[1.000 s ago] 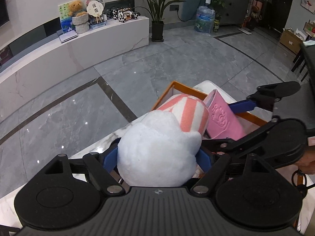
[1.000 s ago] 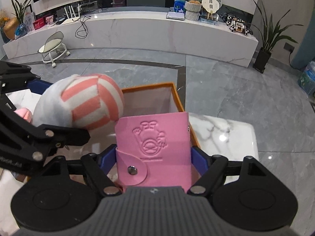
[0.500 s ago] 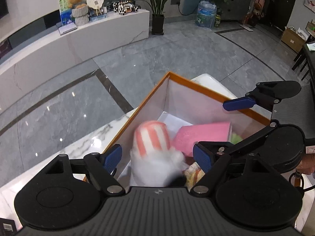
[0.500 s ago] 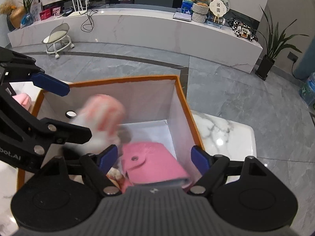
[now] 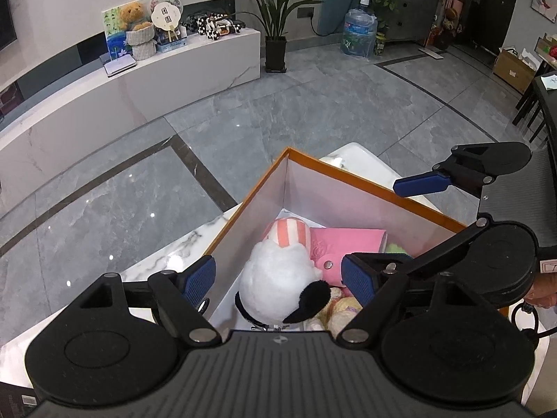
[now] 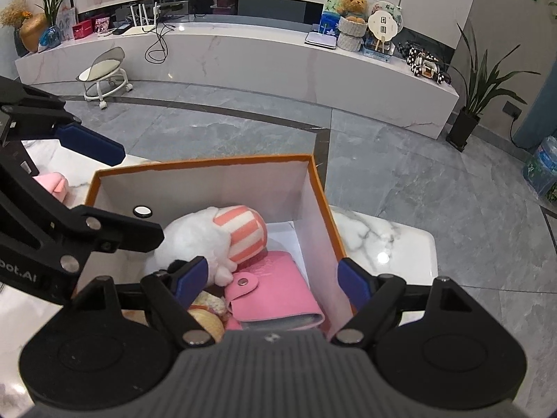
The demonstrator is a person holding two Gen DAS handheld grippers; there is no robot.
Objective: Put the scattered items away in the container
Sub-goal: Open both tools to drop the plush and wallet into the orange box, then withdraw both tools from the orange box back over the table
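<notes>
Left wrist view: the left gripper (image 5: 278,275) hangs over the orange-rimmed box (image 5: 243,205), fingers spread and empty; the white plush toy (image 5: 278,275) with its pink-striped cap lies inside, soft and light by the look of it, best pinched across its round body. Right wrist view: the right gripper (image 6: 268,278) gapes empty too; the pink card wallet (image 6: 275,292), flat and stiffer, better taken by its edges, rests in the box beside the plush; a second ago each was still clamped above the rim, now both have dropped in.

The box (image 6: 322,188) has an orange rim and white walls. The plush toy (image 6: 195,237) is white with a pink-and-white striped cap and black ear. The wallet (image 6: 275,285) is pink. The surface (image 6: 383,240) is white marble, grey-veined.
</notes>
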